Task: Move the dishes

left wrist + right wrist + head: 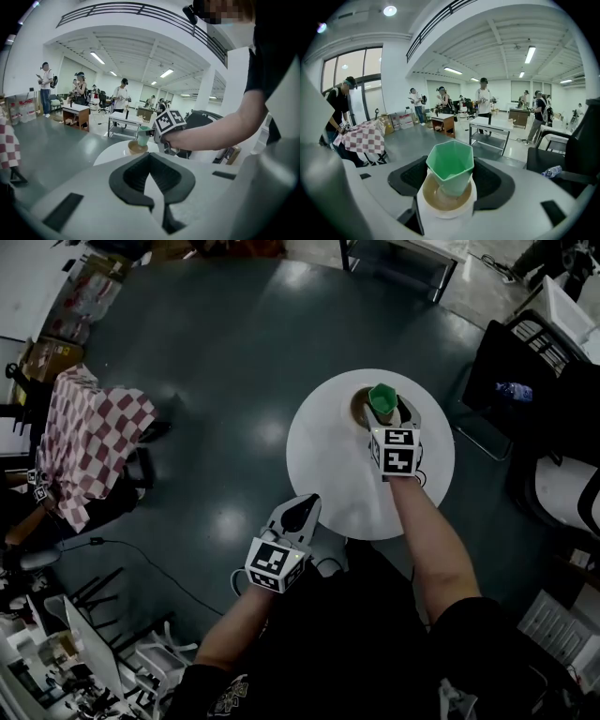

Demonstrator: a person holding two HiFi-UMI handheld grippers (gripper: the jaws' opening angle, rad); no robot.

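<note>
Head view showed a red-and-white checked cloth [94,442] at far left, on a dark, glossy floor [216,352]. The left gripper [302,506] hovered at the near edge of a round white surface [328,465], its jaws drawn together at the tips with nothing between them. Its marker cube [277,563] bore black-and-white square patterns. Farther right, at the surface's far side, the right gripper [386,414] had its jaws closed on a green cup [382,399]. The cup's base dipped inside a bowl [360,410] with a brown interior. A black chair [525,371] stood at right. Right gripper view showed people [483,101] standing among tables under ceiling strip lights [529,54].
</note>
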